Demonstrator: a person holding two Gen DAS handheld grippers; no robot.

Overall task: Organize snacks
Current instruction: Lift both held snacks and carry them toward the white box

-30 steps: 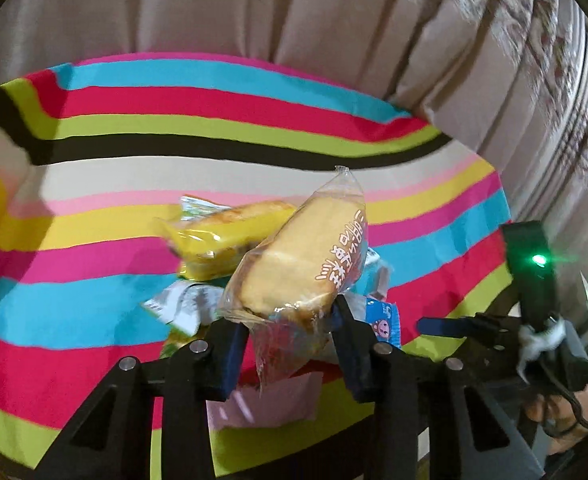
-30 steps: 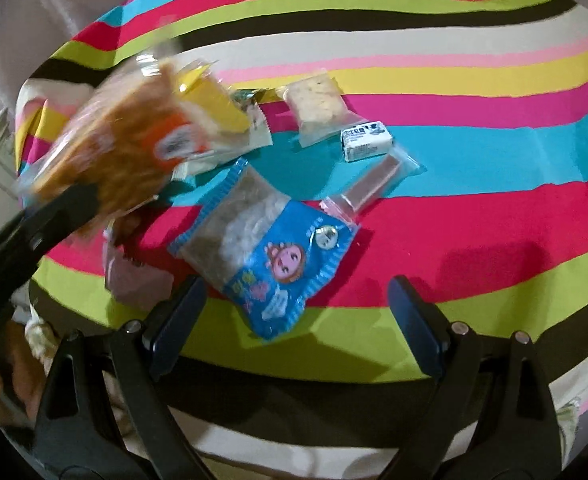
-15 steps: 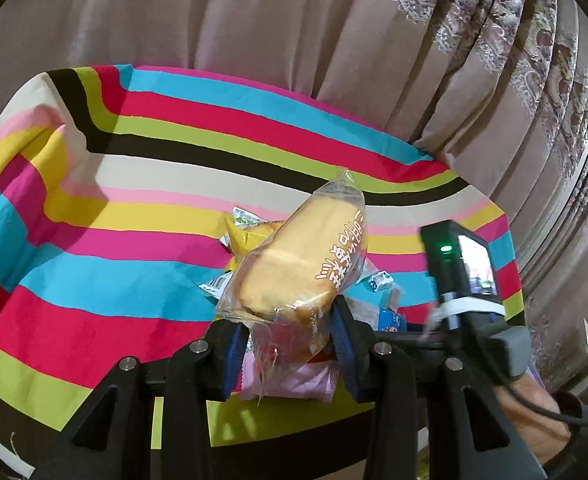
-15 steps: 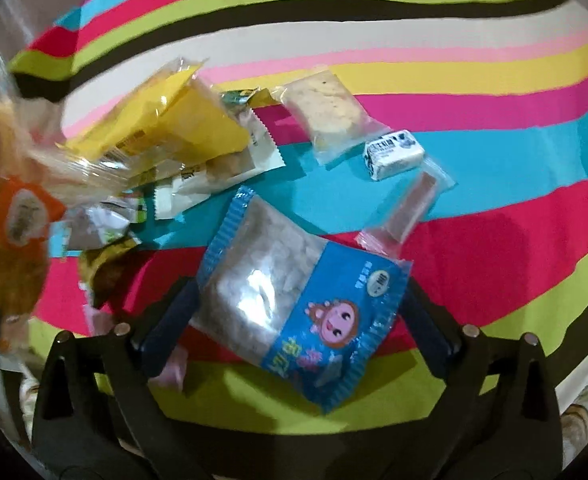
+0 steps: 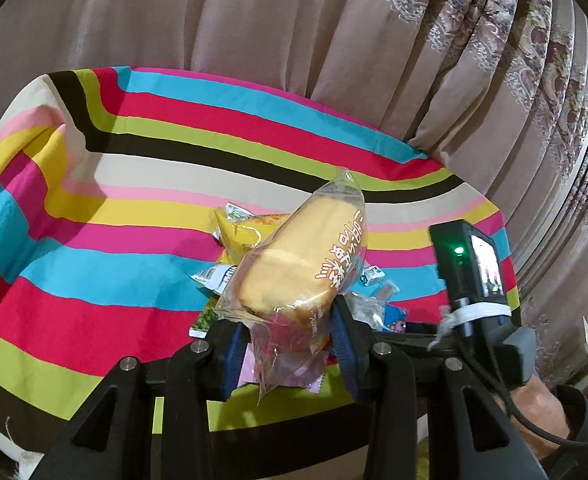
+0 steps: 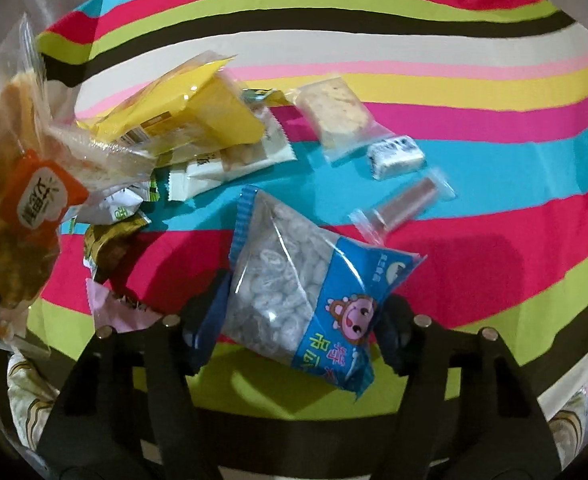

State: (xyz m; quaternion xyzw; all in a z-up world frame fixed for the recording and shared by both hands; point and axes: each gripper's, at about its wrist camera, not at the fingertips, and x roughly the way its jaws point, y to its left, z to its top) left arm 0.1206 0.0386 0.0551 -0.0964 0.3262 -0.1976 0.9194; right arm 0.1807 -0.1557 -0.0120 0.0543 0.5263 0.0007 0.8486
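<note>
A second ago wide apart, the right gripper (image 6: 302, 320) is closing around the blue candy bag (image 6: 306, 292), while the left gripper (image 5: 289, 336) pinches a golden bread pack (image 5: 298, 268) above the striped cloth (image 5: 93, 280).

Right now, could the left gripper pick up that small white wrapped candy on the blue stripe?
Probably not yet: the left gripper is already clamped on a bread packet, so its jaws are full. The white wrapped candy itself lies uncovered.
</note>
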